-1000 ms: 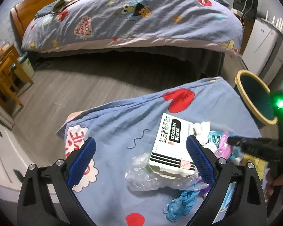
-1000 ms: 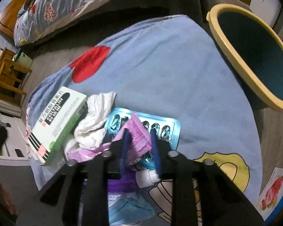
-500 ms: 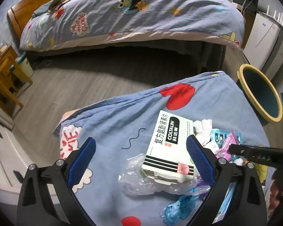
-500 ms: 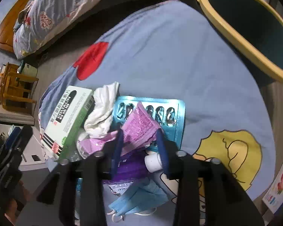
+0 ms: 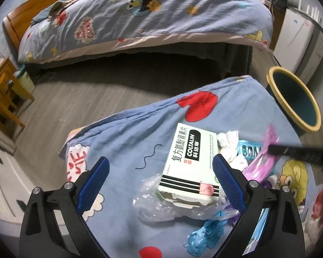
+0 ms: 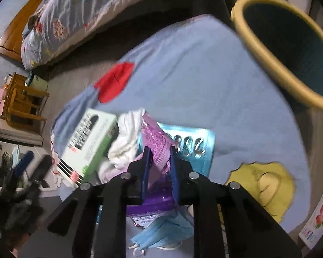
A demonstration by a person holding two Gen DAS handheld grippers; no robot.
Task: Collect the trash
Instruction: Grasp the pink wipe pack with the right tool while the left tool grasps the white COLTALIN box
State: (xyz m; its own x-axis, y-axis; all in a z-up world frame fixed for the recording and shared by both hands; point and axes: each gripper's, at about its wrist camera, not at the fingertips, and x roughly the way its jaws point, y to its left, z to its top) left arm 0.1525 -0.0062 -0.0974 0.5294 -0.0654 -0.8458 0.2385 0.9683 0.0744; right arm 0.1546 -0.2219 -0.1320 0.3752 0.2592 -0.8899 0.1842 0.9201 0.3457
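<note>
Pinching a pink-purple crinkly wrapper (image 6: 156, 142), the right gripper (image 6: 159, 161) has its jaws nearly together w/ the film between the pads; they've just been closing on it. Wrapper pokes up ahead of the fingertips, its lower end running back into the pile under the gripper. Judging by look: thin film, v. light, floppy, prob. slick, so it could slide out or drag neighbours along. Best hold is where the film is bunched, not a single edge.

Left gripper (image 5: 159, 178) hangs w/ jaws wide apart, nothing held, over the medicine box (image 5: 190, 163), which sits between its fingers but untouched. Box reads "COLTALIN" plus Chinese characters; looks like stiff card, light, easy to take across its narrow sides. Its near end flap looks torn.

Just ahead of the right gripper: a teal blister sheet (image 6: 196, 144), stiff-ish foil, flat on the cloth, hard to get under. Left of the wrapper: a white crumpled tissue (image 6: 127, 137), soft, squashes down. Below the right gripper: a blue face mask (image 6: 161, 230), limp, loops may snag. Near the left gripper's right finger: clear plastic bag (image 5: 155, 204) and blue glove (image 5: 204, 234), both limp.

Bin (image 6: 286, 49), yellow rim, stands far ahead-right of the right gripper, off the cloth edge. Bedspread (image 5: 84, 30) beyond reads "ME WANT COOKIE".
</note>
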